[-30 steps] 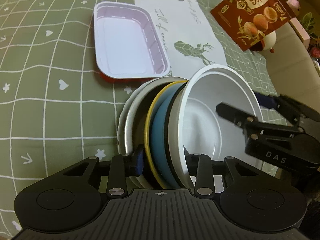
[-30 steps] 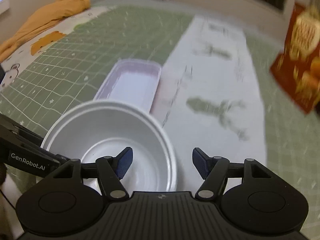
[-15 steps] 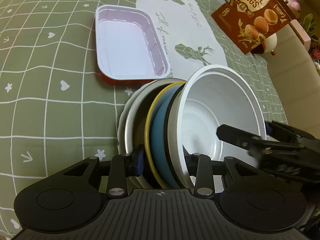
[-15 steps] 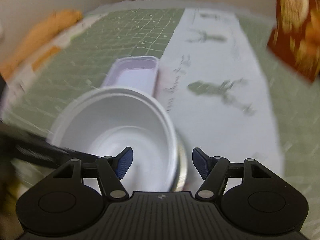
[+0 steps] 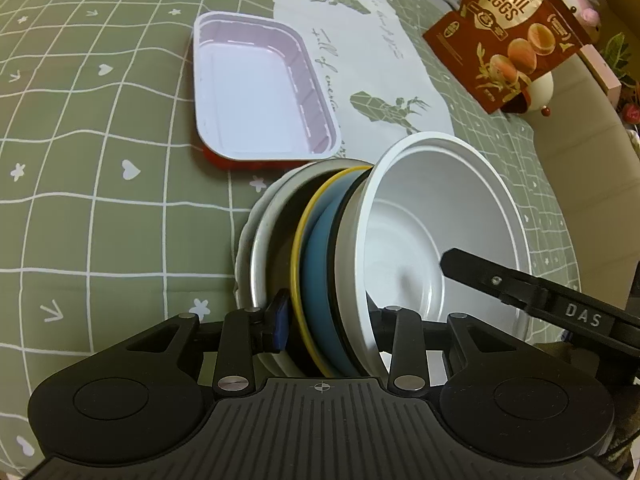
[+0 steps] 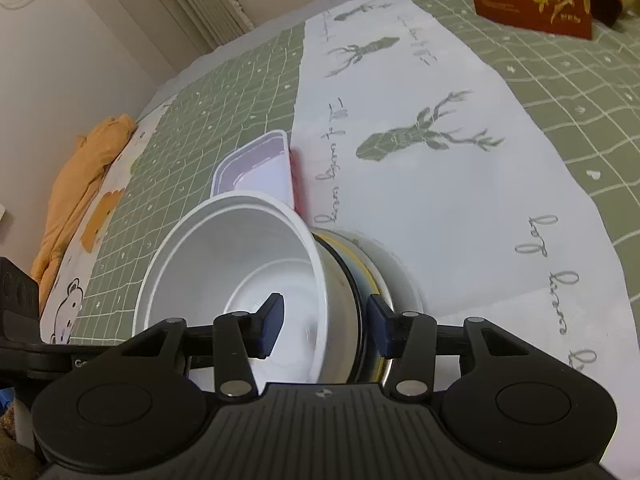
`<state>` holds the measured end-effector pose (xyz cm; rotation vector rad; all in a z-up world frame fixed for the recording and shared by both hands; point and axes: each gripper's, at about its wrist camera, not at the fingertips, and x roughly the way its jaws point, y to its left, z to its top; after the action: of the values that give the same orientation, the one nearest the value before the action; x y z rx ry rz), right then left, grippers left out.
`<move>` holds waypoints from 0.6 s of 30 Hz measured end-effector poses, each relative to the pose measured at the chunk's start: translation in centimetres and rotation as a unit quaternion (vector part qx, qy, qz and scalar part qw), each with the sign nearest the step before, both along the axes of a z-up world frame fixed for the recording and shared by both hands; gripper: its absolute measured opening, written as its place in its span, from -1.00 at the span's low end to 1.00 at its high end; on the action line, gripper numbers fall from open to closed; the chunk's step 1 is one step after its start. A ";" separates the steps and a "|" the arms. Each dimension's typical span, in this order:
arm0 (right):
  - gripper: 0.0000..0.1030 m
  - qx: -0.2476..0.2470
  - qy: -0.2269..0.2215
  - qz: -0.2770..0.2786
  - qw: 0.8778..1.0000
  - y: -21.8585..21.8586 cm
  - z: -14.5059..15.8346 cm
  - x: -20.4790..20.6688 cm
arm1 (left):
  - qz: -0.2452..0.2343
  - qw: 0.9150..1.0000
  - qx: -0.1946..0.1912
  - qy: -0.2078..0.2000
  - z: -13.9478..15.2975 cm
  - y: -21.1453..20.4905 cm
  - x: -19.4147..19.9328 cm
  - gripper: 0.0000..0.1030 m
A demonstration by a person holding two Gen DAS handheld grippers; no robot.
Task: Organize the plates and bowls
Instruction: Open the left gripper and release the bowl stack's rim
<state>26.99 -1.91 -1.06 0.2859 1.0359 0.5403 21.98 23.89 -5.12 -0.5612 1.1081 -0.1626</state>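
snack bag (image 5: 508, 36), far right corner of bed: "QUAIL EGGS" | right hand-held gripper (image 5: 580, 316) arm: "DAS" | white cloth runner (image 6: 420, 168) along the bed: cursive script, "full of" partly readable, rest unclear | left hand-held gripper side: lettering cut off, unreadable
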 end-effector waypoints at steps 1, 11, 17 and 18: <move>-0.11 0.003 0.001 -0.004 1.000 -0.1 0.0 0.0 | 0.001 1.000 -0.001 0.000 0.0 0.0 0.0 -0.29; -0.10 -0.005 -0.011 -0.011 1.000 -0.5 0.1 -0.5 | -0.009 1.000 0.027 0.004 0.5 -0.9 0.2 -0.29; -0.09 -0.010 -0.018 -0.007 1.000 -0.4 0.0 -0.7 | -0.013 0.999 0.040 0.006 0.9 -1.2 0.2 -0.29; -0.09 -0.010 -0.018 -0.006 1.000 -0.4 0.0 -0.7 | -0.013 0.999 0.039 0.007 1.0 -1.2 0.1 -0.29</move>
<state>26.30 -2.35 -1.04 0.2636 1.0030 0.5215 22.12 22.71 -4.10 -0.4788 1.1309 -0.1381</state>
